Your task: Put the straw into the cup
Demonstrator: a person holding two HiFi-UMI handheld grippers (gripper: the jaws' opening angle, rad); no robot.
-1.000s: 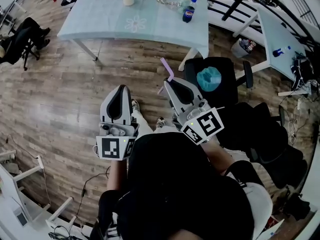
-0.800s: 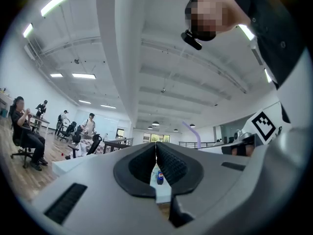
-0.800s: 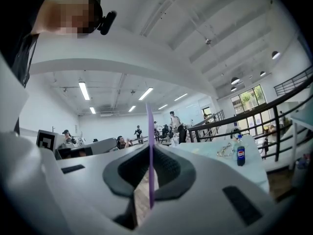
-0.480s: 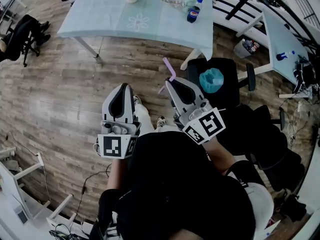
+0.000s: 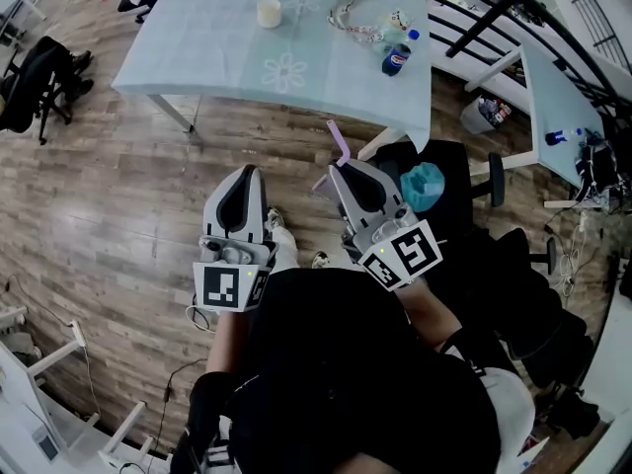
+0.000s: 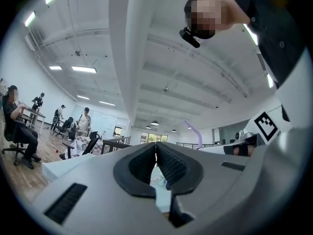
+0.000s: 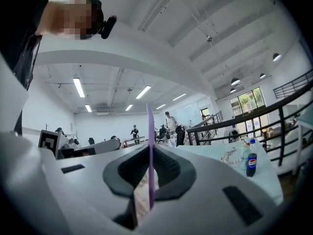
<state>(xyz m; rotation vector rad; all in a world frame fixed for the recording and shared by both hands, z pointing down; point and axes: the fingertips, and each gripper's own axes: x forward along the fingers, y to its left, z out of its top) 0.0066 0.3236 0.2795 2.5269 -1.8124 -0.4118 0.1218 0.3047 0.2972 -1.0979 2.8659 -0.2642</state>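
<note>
The straw (image 5: 338,141) is thin and purple, and it stands upright between the pads of my right gripper (image 5: 339,169), which is shut on it. In the right gripper view the straw (image 7: 150,151) rises straight out of the closed jaws. My left gripper (image 5: 242,173) is beside it on the left, shut with nothing in it; the left gripper view shows its pads (image 6: 155,153) pressed together. A small cream cup (image 5: 268,12) stands on the pale blue table (image 5: 197,47) far ahead. Both grippers are over the wooden floor, well short of the table.
A blue-labelled bottle (image 5: 396,59) and a tangle of small items (image 5: 357,18) sit on the table's right part. A black chair with a teal object (image 5: 425,184) is just right of my right gripper. More chairs (image 5: 39,72), a bin (image 5: 481,114) and railings surround the area.
The table and cup have come closer in the head view as I move forward. Both grippers travel along with me, still shut, the straw still held.
</note>
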